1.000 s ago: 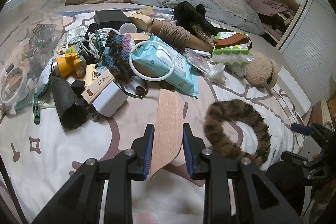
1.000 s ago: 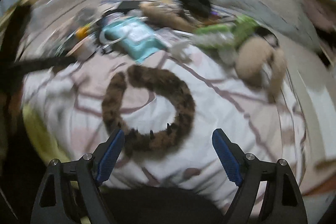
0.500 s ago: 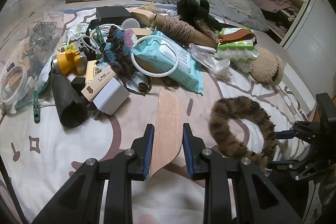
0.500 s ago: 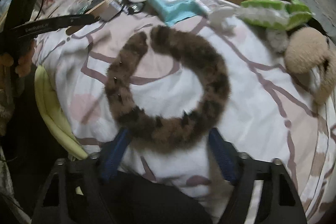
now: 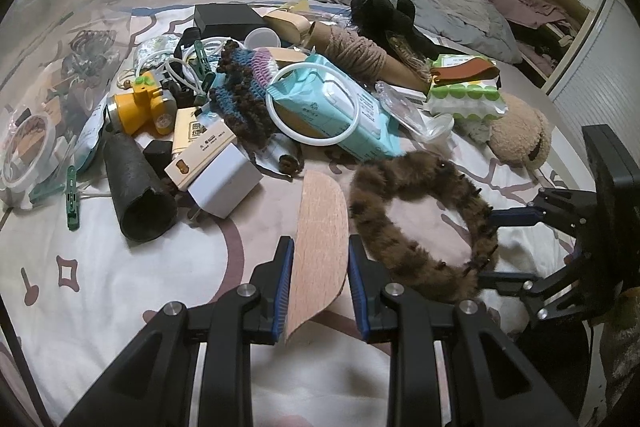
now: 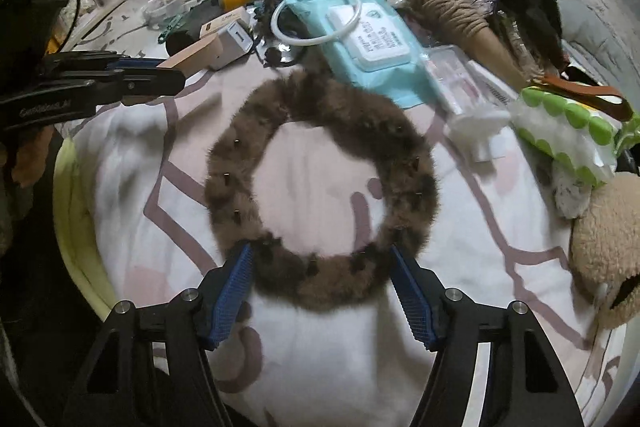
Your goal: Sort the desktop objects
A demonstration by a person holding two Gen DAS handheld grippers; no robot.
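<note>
My left gripper (image 5: 320,247) is shut on a flat, leaf-shaped wooden piece (image 5: 320,203), which it holds upright over the patterned bedsheet. To its right lies a brown furry studded headband (image 5: 400,179) in an open ring. My right gripper (image 6: 320,251) is down over the headband (image 6: 320,99). Its blue pads (image 6: 236,279) touch the fur on both sides of the near arc. In the left wrist view the right gripper (image 5: 496,247) reaches in from the right edge across that same arc. The left gripper (image 6: 120,79) shows at the left of the right wrist view.
Behind lies a pile: a teal wipes pack (image 5: 340,107) under a white ring, a twine cone (image 5: 360,55), a yellow toy camera (image 5: 140,107), a black tube (image 5: 136,195) and a white charger block (image 5: 224,187). A clear bin (image 5: 60,27) stands left. A beige plush hat (image 5: 520,135) lies right.
The right gripper came in from the right, dropped onto the headband, and its jaws narrowed around the near arc. The left gripper stayed put with the wooden piece.
</note>
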